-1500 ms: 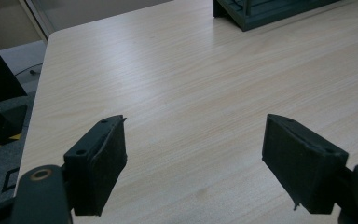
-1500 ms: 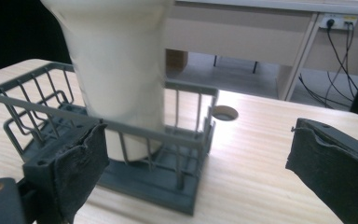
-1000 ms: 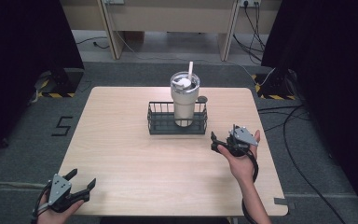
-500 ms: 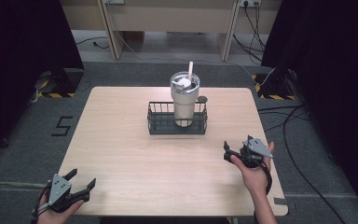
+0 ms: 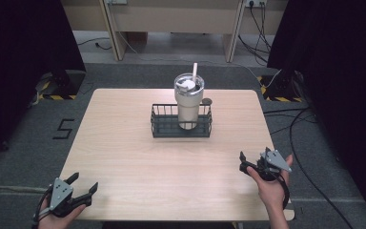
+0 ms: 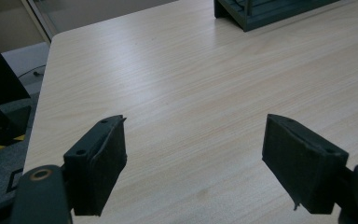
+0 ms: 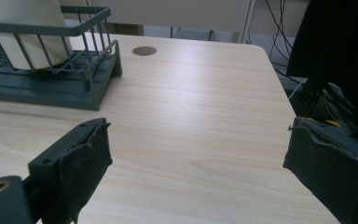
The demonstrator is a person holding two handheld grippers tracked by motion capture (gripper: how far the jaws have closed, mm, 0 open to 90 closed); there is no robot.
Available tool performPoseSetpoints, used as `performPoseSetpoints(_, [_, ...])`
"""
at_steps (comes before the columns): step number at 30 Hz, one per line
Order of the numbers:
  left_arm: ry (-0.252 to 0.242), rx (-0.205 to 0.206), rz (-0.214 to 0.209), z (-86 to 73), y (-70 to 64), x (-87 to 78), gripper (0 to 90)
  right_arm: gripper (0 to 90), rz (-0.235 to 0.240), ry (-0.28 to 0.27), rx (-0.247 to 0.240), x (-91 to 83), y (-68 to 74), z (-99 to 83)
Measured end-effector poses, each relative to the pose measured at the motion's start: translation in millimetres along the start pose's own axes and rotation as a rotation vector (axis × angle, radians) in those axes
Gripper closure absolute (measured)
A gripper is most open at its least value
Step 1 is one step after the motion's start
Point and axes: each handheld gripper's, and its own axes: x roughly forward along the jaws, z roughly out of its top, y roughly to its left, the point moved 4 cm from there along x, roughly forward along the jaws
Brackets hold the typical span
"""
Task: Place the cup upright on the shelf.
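A cream tumbler [image 5: 189, 102] with a lid and straw stands upright inside a dark wire basket [image 5: 181, 128] at the table's far middle. My right gripper [image 5: 243, 162] hovers open over the near right part of the table, well away from the basket, jaws pointing left. In the right gripper view the open gripper [image 7: 198, 126] holds nothing, with the basket [image 7: 51, 88] and the tumbler [image 7: 23, 28] at upper left. Near the front left corner, my left gripper [image 5: 84, 182] is open too. In its own view this gripper [image 6: 196, 123] frames bare wood, and a basket corner [image 6: 261, 14] sits far ahead.
The light wooden table [image 5: 124, 143] has a small round hole [image 5: 207, 101] just behind the basket on its right. Cables [image 5: 295, 129] lie on the grey floor to the right. A "5" mark [image 5: 65, 129] is on the floor at the left.
My right gripper has drawn back from beside the basket toward the near right edge of the table. The left gripper has stayed where it was.
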Motion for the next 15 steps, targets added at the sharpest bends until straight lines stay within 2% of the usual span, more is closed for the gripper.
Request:
performPoseSetpoints(7, [0.0, 0.001, 0.001, 0.0, 0.1, -0.1, 20.9, 6.9, -0.025, 0.003, 0.01, -9.9, -12.4, -11.1])
performPoseSetpoints(15, [-0.002, -0.001, 0.001, 0.2, 0.1, 0.1, 20.9, 7.5, -0.05, 0.016, 0.044, -21.1, -22.9, -24.1])
